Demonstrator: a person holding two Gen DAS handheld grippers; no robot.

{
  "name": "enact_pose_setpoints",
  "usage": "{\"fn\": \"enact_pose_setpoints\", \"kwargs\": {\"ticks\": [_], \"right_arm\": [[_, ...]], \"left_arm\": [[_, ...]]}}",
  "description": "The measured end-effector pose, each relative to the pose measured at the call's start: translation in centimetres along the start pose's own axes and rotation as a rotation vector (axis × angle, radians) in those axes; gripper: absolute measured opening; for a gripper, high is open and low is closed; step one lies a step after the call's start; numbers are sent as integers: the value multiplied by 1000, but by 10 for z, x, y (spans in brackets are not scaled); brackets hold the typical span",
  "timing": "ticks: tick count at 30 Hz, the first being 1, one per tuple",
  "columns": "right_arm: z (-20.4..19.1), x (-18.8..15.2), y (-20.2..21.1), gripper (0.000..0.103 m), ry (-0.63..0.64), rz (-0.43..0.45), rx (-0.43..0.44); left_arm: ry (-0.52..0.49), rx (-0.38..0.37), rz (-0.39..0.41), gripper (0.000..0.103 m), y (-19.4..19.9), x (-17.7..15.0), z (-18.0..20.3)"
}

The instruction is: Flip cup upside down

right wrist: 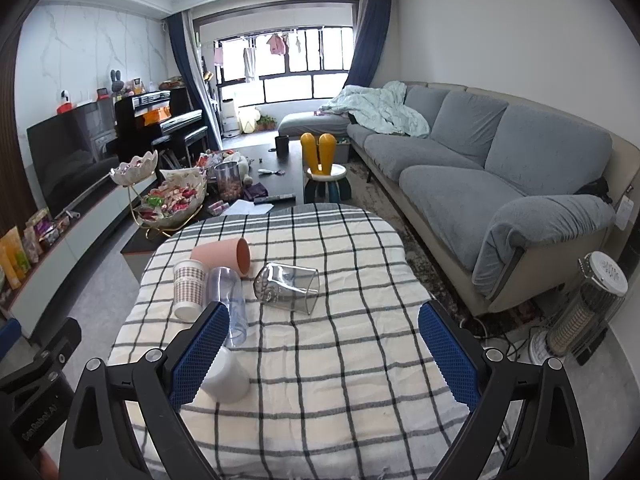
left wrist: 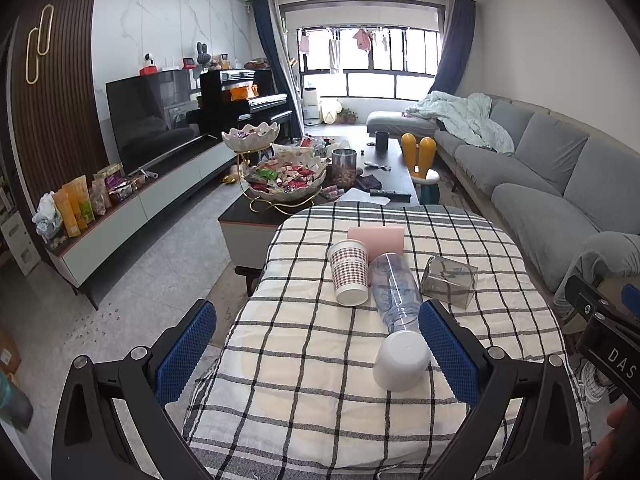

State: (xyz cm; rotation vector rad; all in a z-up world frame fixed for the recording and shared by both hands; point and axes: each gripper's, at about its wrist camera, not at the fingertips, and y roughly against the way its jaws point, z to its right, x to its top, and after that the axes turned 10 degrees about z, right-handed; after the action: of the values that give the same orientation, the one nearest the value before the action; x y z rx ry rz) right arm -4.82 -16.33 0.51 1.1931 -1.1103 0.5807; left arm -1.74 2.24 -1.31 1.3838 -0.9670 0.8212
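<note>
Several cups are on a checked-cloth table (left wrist: 320, 420). A white cup (left wrist: 401, 360) stands upside down near my left gripper's right finger; it also shows in the right wrist view (right wrist: 227, 376). A clear bluish tumbler (left wrist: 394, 288), a pink cup (left wrist: 378, 240) and a smoky glass cup (left wrist: 450, 282) lie on their sides. A patterned paper cup (left wrist: 349, 272) leans against the tumbler. My left gripper (left wrist: 316, 356) is open and empty above the table's near left. My right gripper (right wrist: 322, 356) is open and empty; the smoky glass (right wrist: 288, 286) lies ahead of it.
A coffee table (left wrist: 248, 216) with candy bowls and a jar stands beyond the checked table. A grey sofa (right wrist: 500, 168) runs along the right. A TV cabinet (left wrist: 120, 216) lines the left wall. A heater (right wrist: 588, 304) stands on the floor at right.
</note>
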Motion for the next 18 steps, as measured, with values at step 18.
{"fn": "enact_pose_setpoints", "kwargs": {"ticks": [18], "right_arm": [[3,0,-1,96,1,-2,0]], "left_arm": [[-3,-3,-5,103,-1,-2,4]]}}
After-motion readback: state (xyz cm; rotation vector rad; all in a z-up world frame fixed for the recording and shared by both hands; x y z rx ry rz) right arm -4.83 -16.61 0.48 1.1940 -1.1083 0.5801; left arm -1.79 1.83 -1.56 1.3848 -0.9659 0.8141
